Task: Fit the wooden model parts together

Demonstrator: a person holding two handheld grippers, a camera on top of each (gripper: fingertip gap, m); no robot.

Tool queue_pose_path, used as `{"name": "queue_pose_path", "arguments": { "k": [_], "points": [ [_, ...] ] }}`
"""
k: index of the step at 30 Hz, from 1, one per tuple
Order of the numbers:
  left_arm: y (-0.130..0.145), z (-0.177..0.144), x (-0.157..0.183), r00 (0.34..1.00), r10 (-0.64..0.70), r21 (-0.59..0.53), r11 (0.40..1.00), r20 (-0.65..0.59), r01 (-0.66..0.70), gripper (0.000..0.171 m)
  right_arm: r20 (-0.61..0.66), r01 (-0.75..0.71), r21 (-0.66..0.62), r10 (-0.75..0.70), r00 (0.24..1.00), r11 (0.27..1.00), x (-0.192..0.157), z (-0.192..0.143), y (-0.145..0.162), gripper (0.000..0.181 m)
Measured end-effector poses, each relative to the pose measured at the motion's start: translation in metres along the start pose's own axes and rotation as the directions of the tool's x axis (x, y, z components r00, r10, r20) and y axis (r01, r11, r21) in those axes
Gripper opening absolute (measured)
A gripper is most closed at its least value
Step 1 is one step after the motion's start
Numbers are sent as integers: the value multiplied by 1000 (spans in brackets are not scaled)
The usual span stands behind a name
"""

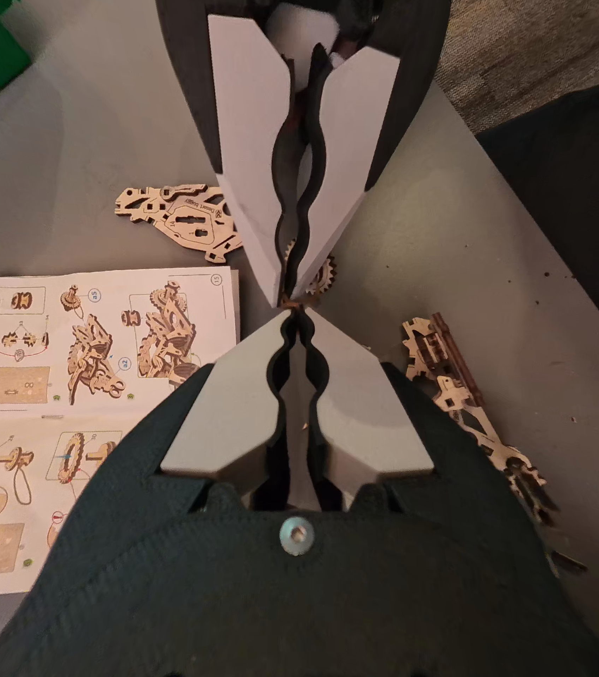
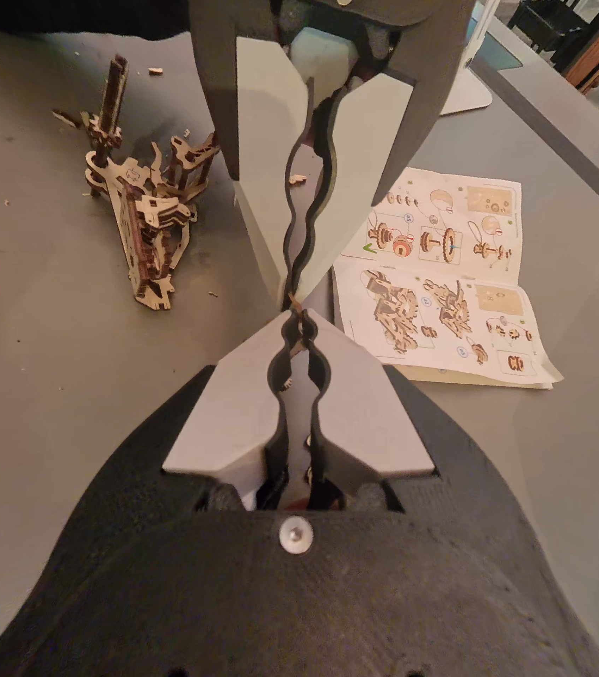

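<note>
instruction sheet (image 1: 100, 366) at 9 o'clock on grey table (image 1: 52, 165) | flat wooden frame panel (image 1: 177, 219) at 11 | left gripper (image 1: 295, 319) and right gripper (image 1: 290, 293) tip to tip at centre, each pinched on small wooden part (image 1: 292, 304) | toothed wooden gear (image 1: 323, 280) behind right tips | half-built wooden model (image 1: 466, 410) at 3

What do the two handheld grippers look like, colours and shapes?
Left gripper: dark textured body, pale grey wedge fingers lined with wavy black pads, silver bolt. The right gripper looks the same, body more charcoal. No cables or sleeves visible.
</note>
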State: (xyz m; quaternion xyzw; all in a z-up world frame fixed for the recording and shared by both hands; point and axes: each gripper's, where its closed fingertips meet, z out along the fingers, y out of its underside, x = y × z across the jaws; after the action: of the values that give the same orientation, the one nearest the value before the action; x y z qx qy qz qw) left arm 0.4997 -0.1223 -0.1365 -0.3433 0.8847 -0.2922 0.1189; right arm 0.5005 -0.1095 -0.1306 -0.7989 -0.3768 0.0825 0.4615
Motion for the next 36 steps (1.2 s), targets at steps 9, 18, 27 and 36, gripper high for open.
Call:
{"name": "queue_pose_path", "arguments": {
  "k": [9, 18, 27, 36],
  "points": [
    [-6, 0, 4, 998, 61, 7, 998, 13, -61, 0, -6, 91, -42, -91, 996, 995, 1, 2, 2, 0],
    [-7, -3, 0, 1000, 6, 72, 997, -2, -6, 0, -56, -30, 25, 32, 998, 999, 8, 2, 0, 0],
    [-1, -8, -3, 998, -56, 112, 992, -21, 58, 10, -95, -48, 19, 49, 994, 999, 12, 2, 0, 0],
    [4, -6, -9, 995, -98, 126, 987, -6, 98, 0, -91, -50, 29, 53, 994, 998, 11, 3, -2, 0]
  ]
}}
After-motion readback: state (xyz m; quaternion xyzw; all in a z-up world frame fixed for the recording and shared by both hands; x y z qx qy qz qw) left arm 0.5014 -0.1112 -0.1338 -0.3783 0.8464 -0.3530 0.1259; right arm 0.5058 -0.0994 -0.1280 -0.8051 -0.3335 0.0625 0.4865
